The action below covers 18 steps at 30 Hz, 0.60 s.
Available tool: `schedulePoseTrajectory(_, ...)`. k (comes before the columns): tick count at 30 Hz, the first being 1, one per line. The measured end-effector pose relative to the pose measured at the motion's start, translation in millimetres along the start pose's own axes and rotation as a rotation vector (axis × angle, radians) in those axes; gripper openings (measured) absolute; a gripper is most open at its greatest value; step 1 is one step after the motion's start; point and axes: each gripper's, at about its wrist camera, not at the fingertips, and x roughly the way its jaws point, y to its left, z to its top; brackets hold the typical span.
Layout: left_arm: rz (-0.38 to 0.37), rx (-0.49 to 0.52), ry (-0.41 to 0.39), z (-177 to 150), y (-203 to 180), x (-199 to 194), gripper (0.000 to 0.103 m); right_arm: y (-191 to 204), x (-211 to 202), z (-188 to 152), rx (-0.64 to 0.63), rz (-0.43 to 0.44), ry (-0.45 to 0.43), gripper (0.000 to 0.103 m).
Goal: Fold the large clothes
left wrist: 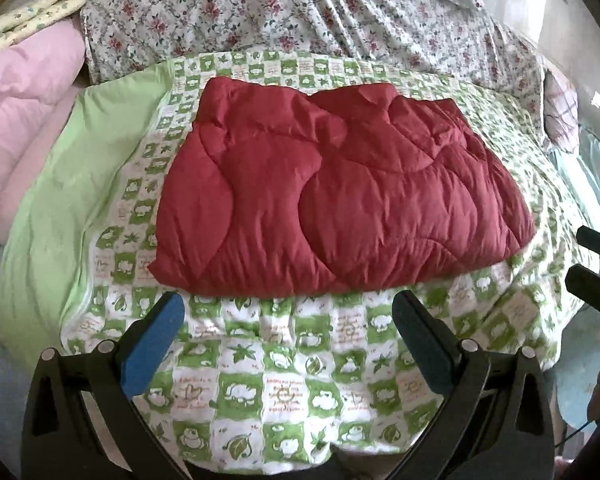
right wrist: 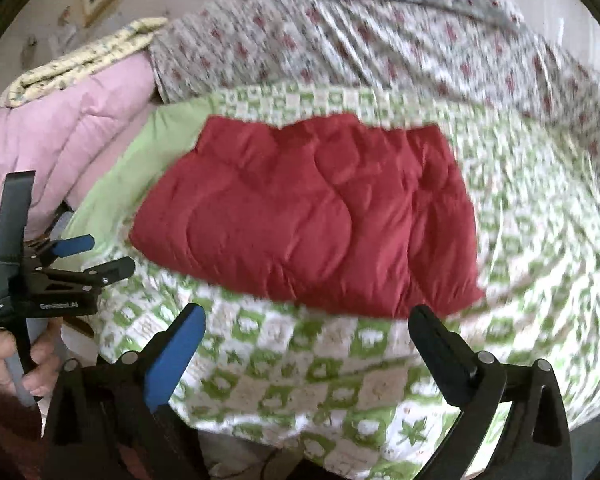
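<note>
A dark red quilted garment [left wrist: 340, 196] lies folded into a flat packet on a green-and-white patterned bedspread [left wrist: 284, 392]. In the right wrist view the same red packet [right wrist: 312, 216] looks blurred. My left gripper [left wrist: 290, 316] hovers above the bedspread just short of the packet's near edge, jaws wide open, nothing between them. My right gripper [right wrist: 310, 324] is likewise open and empty, near the packet's near right corner. The left gripper [right wrist: 96, 256] also shows at the left edge of the right wrist view, held by a hand [right wrist: 16, 360]. The right gripper's fingertips [left wrist: 588, 276] show at the right edge of the left wrist view.
A pink quilt [left wrist: 20, 112] is bundled at the left, with a pale yellow patterned cloth [left wrist: 32, 12] on top. A floral sheet [left wrist: 300, 16] is heaped behind the bedspread. A plain green border [left wrist: 56, 204] runs along the bedspread's left side.
</note>
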Motion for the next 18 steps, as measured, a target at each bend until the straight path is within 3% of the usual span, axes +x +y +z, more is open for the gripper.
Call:
schedulePoseTrajectory(8,0.053,-0.034,0.108,-1.3,10.3,47.9,0.103,-9.7,58.2,-6.6,0.057,0.013,0.111,0.102)
schedulePoseTrajectory(18,0.104,0.007,0.099,20.5,5.0,67.3,0.103,-19.2,98.1,9.6,0.078,0.009,0.156,0.102)
